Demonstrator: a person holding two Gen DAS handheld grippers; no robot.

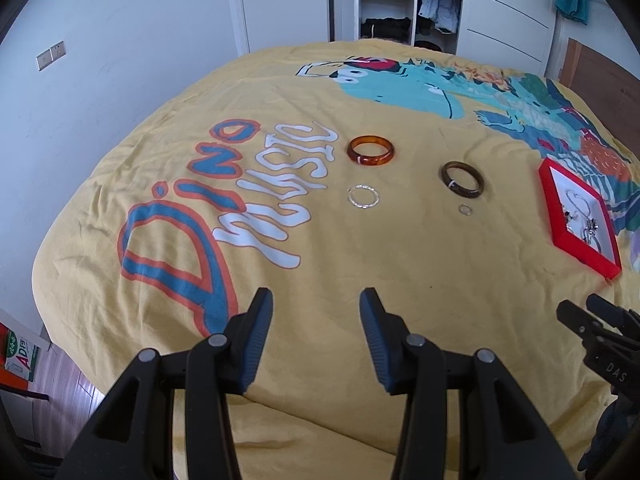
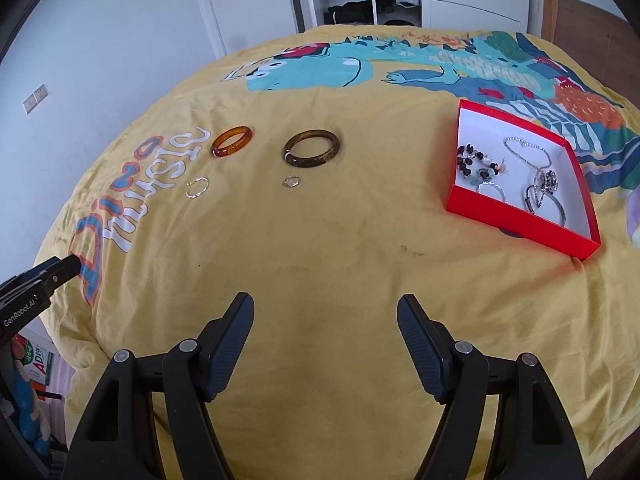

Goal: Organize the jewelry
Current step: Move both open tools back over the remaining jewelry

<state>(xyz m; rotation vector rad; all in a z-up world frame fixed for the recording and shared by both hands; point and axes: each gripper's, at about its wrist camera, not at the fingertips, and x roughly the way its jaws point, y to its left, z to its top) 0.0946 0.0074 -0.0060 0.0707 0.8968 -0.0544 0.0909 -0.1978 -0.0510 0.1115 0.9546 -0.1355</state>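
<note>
On the yellow bedspread lie an amber bangle (image 1: pixel 371 150) (image 2: pixel 232 141), a dark brown bangle (image 1: pixel 463 179) (image 2: pixel 313 149), a thin silver bracelet (image 1: pixel 363 197) (image 2: pixel 197 187) and a small silver ring (image 1: pixel 465 210) (image 2: pixel 291 181). A red box (image 1: pixel 579 254) (image 2: pixel 516 226) at the right holds a beaded bracelet (image 2: pixel 478 162) and silver chains (image 2: pixel 540 178). My left gripper (image 1: pixel 316 300) stands open with nothing between its fingers, well short of the jewelry. My right gripper (image 2: pixel 326 306) also stands open and holds nothing, over bare cloth near the bed's front.
The bedspread (image 1: pixel 280 280) carries a dinosaur print and large lettering. Behind the bed stand a white door (image 1: pixel 284 0) and an open wardrobe (image 1: pixel 388 0). The right gripper's tips (image 1: pixel 592 316) show at the right edge of the left wrist view. A carton (image 1: pixel 20 356) sits on the floor at left.
</note>
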